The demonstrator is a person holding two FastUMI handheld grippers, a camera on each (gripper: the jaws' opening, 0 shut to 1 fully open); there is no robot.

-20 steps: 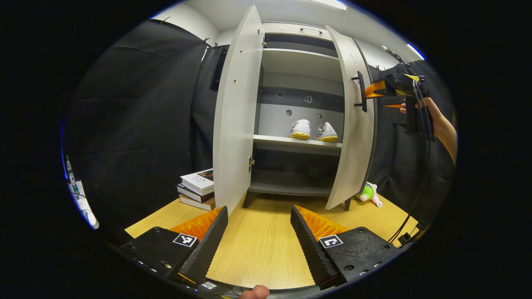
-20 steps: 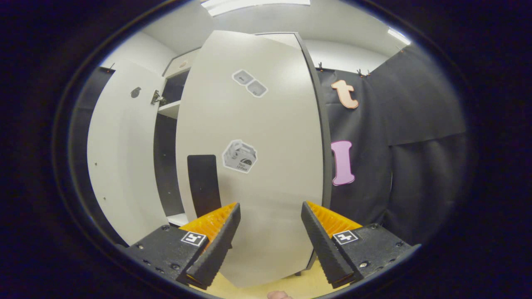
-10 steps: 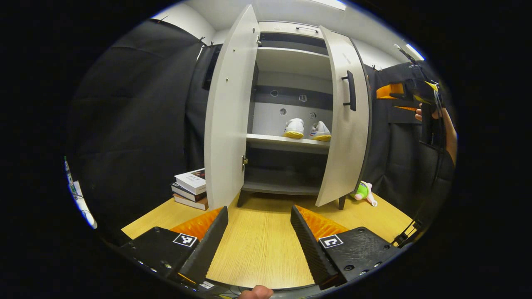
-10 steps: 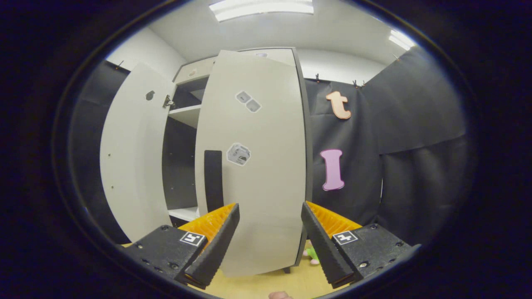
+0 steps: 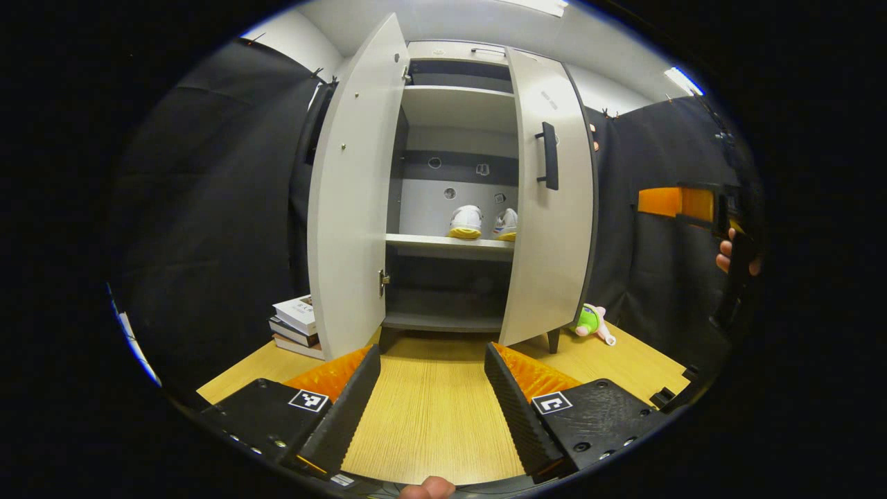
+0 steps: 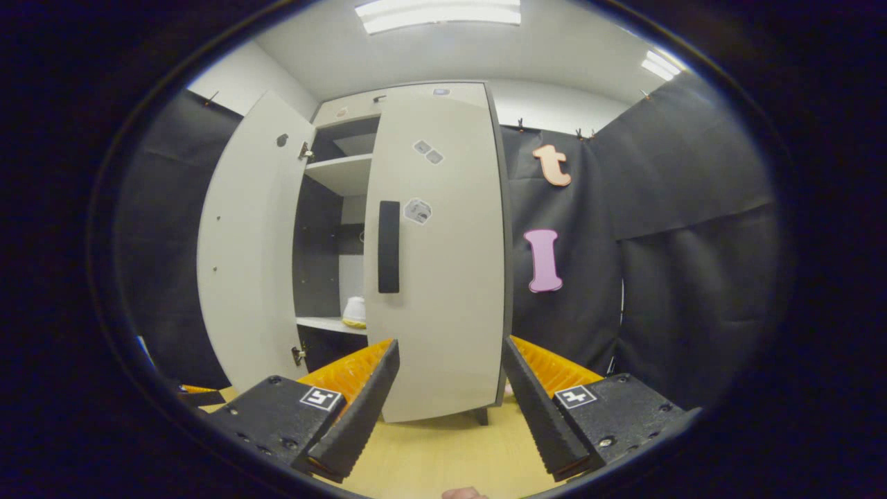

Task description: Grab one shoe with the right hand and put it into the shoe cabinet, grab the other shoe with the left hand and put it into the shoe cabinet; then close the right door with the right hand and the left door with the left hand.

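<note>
Two white shoes with yellow soles (image 5: 466,222) (image 5: 506,225) stand side by side on the middle shelf of the pale shoe cabinet (image 5: 457,97). Its right door (image 5: 551,208), with a dark handle (image 5: 549,156), is nearly shut; the left door (image 5: 346,201) stands wide open. My left gripper (image 5: 433,398) is open and empty, low over the wooden floor in front of the cabinet. My right gripper (image 6: 450,398) is open and empty, drawn back from the right door (image 6: 436,249); in the left gripper view it hangs at the far right (image 5: 675,202), held by a hand. One shoe (image 6: 355,312) peeks past the door edge.
A stack of books (image 5: 296,326) lies on the floor left of the cabinet. A green and pink plush toy (image 5: 592,322) lies at its right foot. Black cloth walls enclose both sides. The wooden floor (image 5: 429,409) stretches in front of the cabinet.
The right door has swung from half open to nearly shut. My right gripper has pulled back from it and moved lower. My left gripper has shifted slightly, the cabinet sliding left in its view.
</note>
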